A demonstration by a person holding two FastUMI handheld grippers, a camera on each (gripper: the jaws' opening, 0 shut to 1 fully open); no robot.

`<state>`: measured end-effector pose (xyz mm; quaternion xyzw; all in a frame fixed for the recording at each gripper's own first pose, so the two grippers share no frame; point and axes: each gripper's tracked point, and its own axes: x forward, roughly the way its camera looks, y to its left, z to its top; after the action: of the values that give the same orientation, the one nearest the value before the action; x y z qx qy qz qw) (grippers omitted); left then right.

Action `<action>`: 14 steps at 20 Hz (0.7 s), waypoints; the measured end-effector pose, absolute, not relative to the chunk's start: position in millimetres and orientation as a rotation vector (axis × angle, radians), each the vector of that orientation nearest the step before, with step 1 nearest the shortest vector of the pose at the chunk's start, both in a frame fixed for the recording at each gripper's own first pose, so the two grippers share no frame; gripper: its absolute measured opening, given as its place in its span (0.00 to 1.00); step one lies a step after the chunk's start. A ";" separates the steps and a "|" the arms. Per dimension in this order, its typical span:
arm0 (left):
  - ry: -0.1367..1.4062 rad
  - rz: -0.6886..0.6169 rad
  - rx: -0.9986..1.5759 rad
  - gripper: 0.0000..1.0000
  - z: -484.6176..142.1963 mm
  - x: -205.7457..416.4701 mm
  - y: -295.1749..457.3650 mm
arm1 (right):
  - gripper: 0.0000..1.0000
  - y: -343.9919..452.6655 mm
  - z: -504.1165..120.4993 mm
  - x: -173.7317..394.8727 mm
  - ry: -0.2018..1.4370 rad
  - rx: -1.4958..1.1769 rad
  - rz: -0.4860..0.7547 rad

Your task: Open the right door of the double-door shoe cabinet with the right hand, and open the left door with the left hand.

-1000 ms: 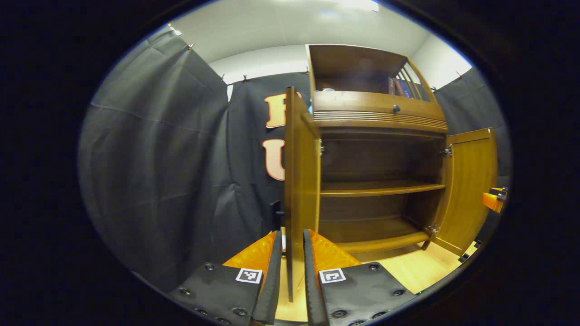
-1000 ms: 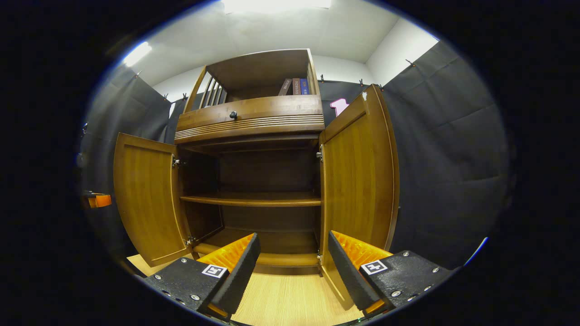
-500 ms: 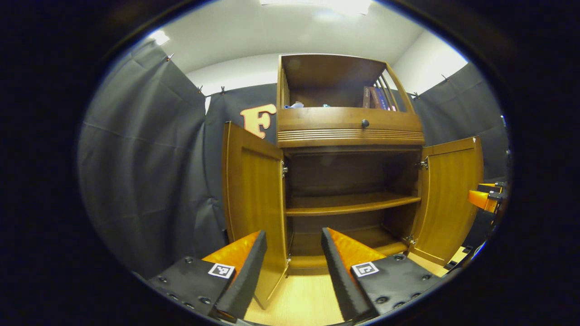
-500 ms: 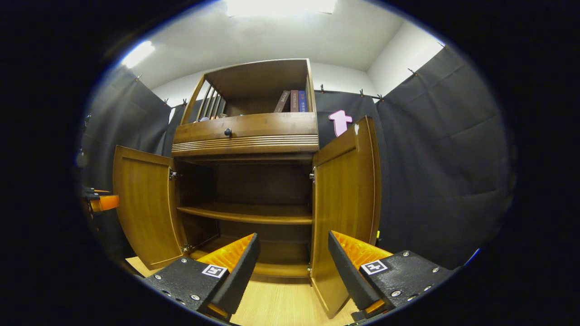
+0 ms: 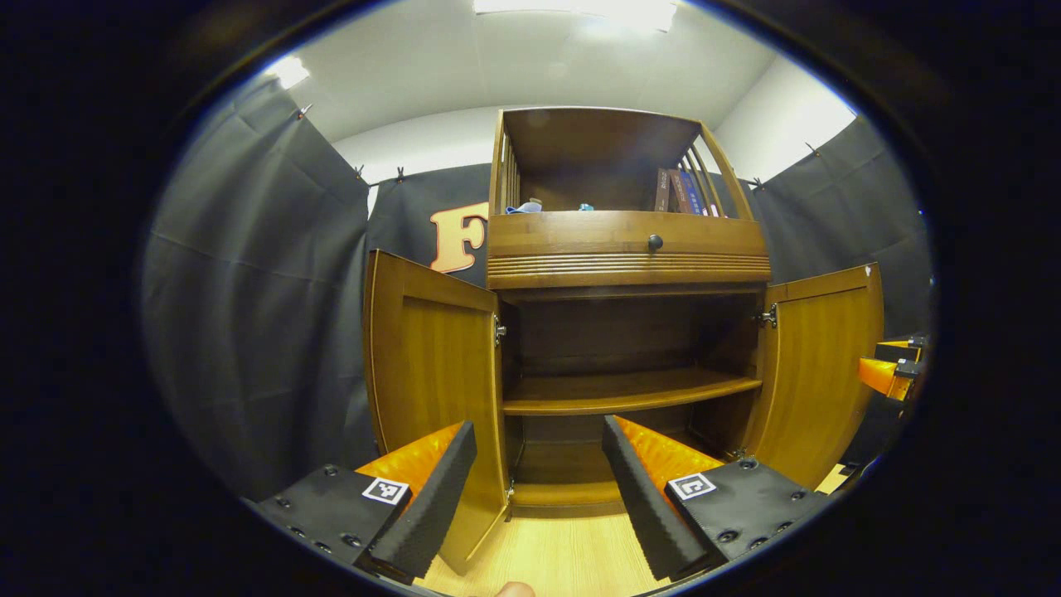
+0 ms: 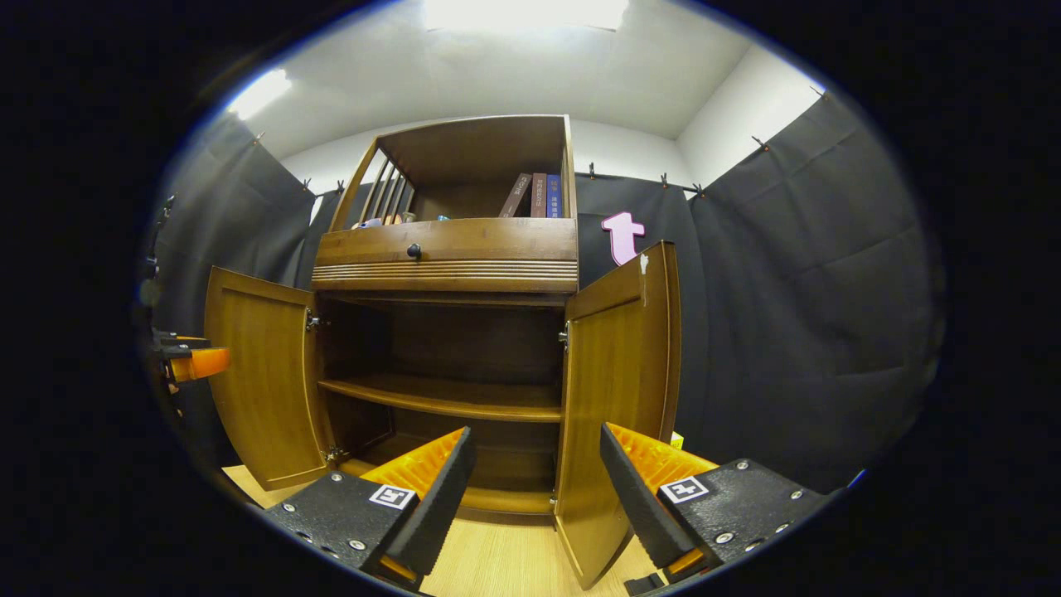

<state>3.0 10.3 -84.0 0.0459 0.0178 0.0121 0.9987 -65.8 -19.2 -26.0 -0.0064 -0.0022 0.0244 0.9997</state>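
Both doors stood wide open: the left door [image 5: 435,373] by my left gripper [image 5: 530,497], the right door [image 6: 617,398] by my right gripper [image 6: 535,497]. My fingers were spread, holding nothing. I thought a careless bump could swing a door shut.

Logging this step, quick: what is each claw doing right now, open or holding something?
Left claw: open, holding nothing, clear of the left door.
Right claw: open, holding nothing, clear of the right door.

A light wooden floor [image 5: 572,555] is seen along the bottom of the frame, and the shoe cabinet [image 5: 626,249] is set directly on it, filling the centre, both doors swung open.
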 end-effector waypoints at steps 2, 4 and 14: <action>0.033 0.029 0.093 0.92 -82.9 4.3 10.1 | 0.92 -15.8 -25.9 -61.8 -0.007 -0.008 0.053; 0.027 0.031 0.094 0.92 -82.0 5.5 10.5 | 0.92 -14.6 -27.7 -58.2 -0.002 -0.007 0.055; 0.034 0.032 0.092 0.94 -83.3 9.1 11.4 | 0.98 -3.3 -29.6 -48.5 -0.004 -0.003 0.072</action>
<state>9.1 11.4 -83.3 0.0458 0.0170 0.0159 0.9987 -48.5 -3.3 -29.6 -0.0015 -0.0018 0.0362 0.9993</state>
